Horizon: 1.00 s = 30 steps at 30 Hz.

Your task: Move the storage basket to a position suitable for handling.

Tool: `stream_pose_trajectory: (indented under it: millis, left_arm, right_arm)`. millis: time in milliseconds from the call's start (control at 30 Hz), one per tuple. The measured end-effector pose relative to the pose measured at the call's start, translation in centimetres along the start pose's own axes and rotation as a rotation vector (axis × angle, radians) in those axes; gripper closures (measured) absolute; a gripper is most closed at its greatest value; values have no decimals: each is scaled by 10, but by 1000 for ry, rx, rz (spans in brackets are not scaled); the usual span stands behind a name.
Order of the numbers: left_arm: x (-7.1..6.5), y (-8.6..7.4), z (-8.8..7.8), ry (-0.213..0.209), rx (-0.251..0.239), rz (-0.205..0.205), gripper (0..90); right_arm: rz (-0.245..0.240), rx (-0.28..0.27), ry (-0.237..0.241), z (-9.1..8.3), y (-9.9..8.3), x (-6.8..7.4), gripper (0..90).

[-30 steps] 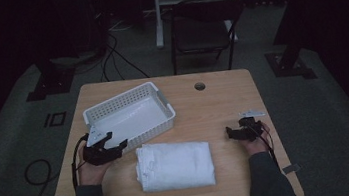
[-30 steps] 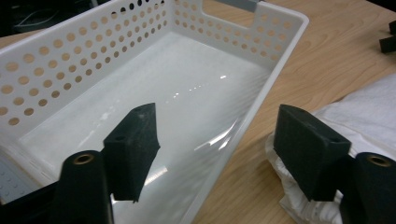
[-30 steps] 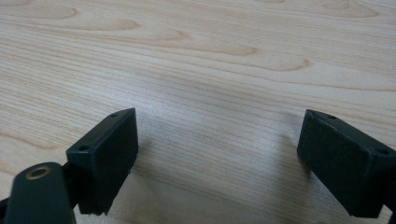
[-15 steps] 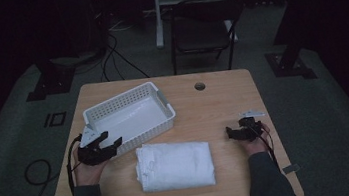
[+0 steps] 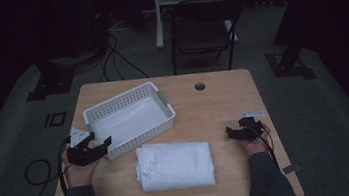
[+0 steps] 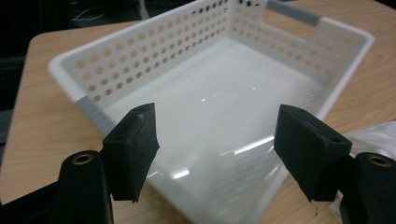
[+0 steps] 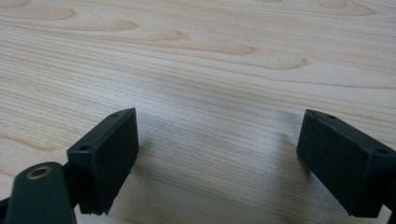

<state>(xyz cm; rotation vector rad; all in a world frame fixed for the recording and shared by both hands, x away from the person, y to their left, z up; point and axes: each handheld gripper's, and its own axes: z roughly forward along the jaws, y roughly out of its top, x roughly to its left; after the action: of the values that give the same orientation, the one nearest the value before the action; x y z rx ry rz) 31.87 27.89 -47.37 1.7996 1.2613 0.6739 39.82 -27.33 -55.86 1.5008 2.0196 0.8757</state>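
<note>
A white perforated basket point(image 5: 129, 114) stands empty on the left half of the wooden table point(image 5: 223, 97). In front of it lies a folded white cloth point(image 5: 175, 164). My left gripper point(image 5: 102, 146) sits at the basket's near left corner, pointing at it. In the left gripper view the basket point(image 6: 224, 93) lies just beyond my left gripper point(image 6: 212, 135), whose jaws have just been opening and press on nothing. A corner of the cloth point(image 6: 376, 135) shows at the right. My right gripper point(image 5: 230, 132) rests open near the table's right edge, over bare wood point(image 7: 215, 135).
A round cable hole point(image 5: 199, 86) is in the table's far side. A dark chair point(image 5: 202, 29) stands behind the table. Cables lie on the floor at the left point(image 5: 33, 171). Bare wood lies between the cloth and my right gripper.
My left gripper has slid a little to the left, away from the basket's front wall. The basket, the cloth and the right gripper have stayed put.
</note>
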Motion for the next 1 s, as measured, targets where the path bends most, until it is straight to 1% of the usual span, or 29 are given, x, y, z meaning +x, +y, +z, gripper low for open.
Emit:
stream_pose_trajectory:
  millis: [67,133,167,200,233,267,300,333,367,700,733,800,833,933,1000]
  left_arm:
    - [1,-1,0,8,2,-6,318]
    - [7,-3,-1,25,5,-21,328]
    - [7,-3,-1,25,5,-21,333]
    - [8,-4,-1,36,10,-25,333]
    - [10,-6,1,56,22,-41,336]
    - [11,-7,3,65,31,-44,343]
    - [11,-7,4,71,43,-40,345]
    - [11,-7,4,71,43,-40,348]
    - [11,-8,6,77,60,-34,348]
    - [12,-14,12,69,106,-36,411]
    - [12,-15,14,73,120,-34,418]
    - [12,-15,15,77,122,-34,419]
    - [13,-15,15,72,118,-43,420]
    - [13,-16,15,74,112,-49,455]
    - [13,-16,16,67,107,-55,456]
  right_arm:
    - [0,-2,-2,0,0,-1,139]
    - [0,-2,-2,0,0,-1,140]
    - [0,-2,-2,0,0,-1,140]
    - [0,-2,-2,0,0,-1,139]
    - [-1,-2,-1,0,0,-1,139]
    - [-1,-2,-1,0,0,-1,139]
    - [-1,-2,0,0,0,-1,139]
    - [-1,-2,0,0,0,-1,139]
    - [-1,-2,0,0,0,-1,139]
    - [-2,-3,0,0,0,-1,139]
    - [-2,-3,1,0,0,-1,139]
    - [-2,-3,1,0,0,-1,139]
    - [-3,-3,1,0,0,-1,139]
    - [-3,-3,1,0,0,-1,139]
    - [-3,-3,1,0,0,-1,139]
